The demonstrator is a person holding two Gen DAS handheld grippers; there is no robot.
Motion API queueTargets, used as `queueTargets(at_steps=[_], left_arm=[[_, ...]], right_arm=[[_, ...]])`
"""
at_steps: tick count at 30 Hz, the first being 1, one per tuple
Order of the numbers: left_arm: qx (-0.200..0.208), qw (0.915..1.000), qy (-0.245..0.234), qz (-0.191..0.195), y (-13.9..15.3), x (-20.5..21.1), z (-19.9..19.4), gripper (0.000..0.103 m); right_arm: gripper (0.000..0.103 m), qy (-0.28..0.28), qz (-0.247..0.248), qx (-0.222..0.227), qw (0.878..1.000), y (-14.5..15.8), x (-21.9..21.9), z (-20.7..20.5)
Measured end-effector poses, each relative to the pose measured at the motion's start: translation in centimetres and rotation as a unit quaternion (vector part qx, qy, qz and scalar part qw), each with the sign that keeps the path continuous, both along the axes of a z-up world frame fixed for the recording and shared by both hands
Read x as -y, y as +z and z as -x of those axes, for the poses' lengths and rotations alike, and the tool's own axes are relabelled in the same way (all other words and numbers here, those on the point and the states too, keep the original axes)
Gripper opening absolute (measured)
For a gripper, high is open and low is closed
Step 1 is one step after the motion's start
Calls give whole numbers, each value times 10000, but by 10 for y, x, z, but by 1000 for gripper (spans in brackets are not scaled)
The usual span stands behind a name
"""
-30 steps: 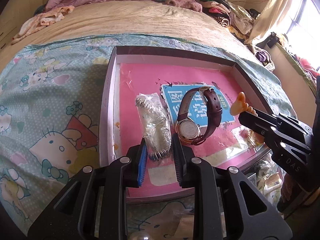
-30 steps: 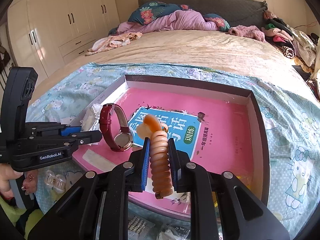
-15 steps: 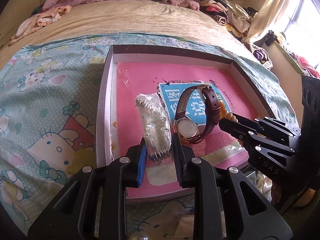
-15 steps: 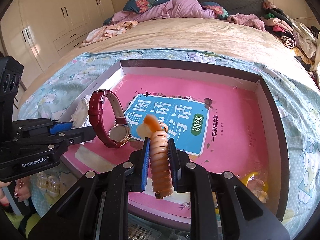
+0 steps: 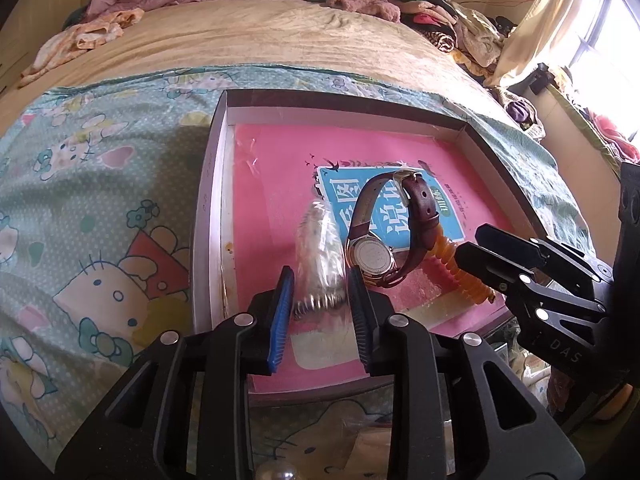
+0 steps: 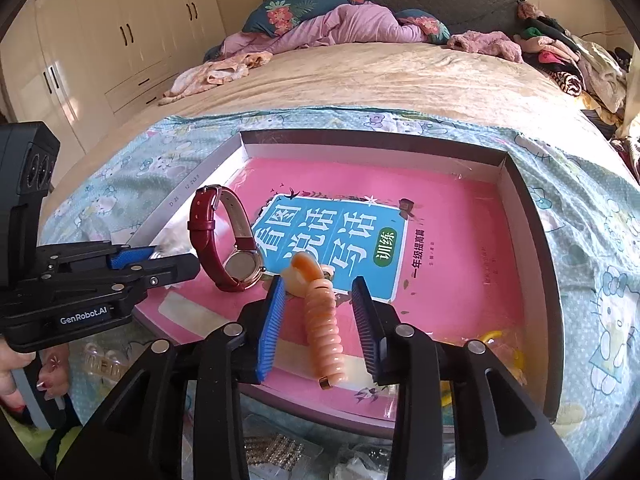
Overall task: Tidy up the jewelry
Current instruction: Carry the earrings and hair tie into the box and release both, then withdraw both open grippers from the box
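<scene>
In the left wrist view, the left gripper [image 5: 320,300] is pointing down into the shallow tray [image 5: 208,208] lying on the cartoon-print bedsheet [image 5: 92,216]. Its jaws are opening, and the blurred clear bag with a silvery chain [image 5: 320,256] is lying between them; the pads are no longer pressing on it, so it is released. Just right of this claw's right finger, the dark red strap watch [image 5: 384,240] is standing on its edge on the pink book [image 5: 280,168] lining the tray floor. Farther right, the right gripper [image 5: 476,248] is reaching in from the side with the orange coil bracelet [image 5: 460,264] at its tips, touching the watch strap.

In the right wrist view, the right gripper [image 6: 320,312] is opening its jaws too. The orange coil bracelet [image 6: 324,336] is lying lengthwise between the fingers, clear of both blue pads, resting on the pink book [image 6: 460,240] near the tray's [image 6: 532,240] front wall. Ahead and left of this claw, the watch [image 6: 228,240] is standing upright. The left gripper [image 6: 176,264] is coming in from the left, its tips just beside the watch, with a person's hand [image 6: 16,372] gripping its handle.
</scene>
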State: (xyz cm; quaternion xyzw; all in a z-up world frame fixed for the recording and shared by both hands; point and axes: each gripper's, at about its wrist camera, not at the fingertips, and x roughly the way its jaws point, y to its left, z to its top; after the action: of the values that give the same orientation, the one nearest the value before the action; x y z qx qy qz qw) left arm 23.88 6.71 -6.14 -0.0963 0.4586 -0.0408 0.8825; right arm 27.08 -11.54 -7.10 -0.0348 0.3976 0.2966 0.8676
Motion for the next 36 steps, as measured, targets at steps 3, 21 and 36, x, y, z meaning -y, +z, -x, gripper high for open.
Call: queueTargets(at_steps=[3, 21, 36], left_arm=[[13, 10000, 9, 13, 1, 1, 2, 29], [465, 9977, 353, 338, 41, -14, 29, 93], [859, 9932, 669, 421, 78, -33, 65, 93]], right_arm=[[50, -35, -83, 73, 9999, 7, 6, 5], [84, -275, -556, 497, 9968, 48, 47, 37], [84, -256, -694, 863, 9935, 80, 60, 66]])
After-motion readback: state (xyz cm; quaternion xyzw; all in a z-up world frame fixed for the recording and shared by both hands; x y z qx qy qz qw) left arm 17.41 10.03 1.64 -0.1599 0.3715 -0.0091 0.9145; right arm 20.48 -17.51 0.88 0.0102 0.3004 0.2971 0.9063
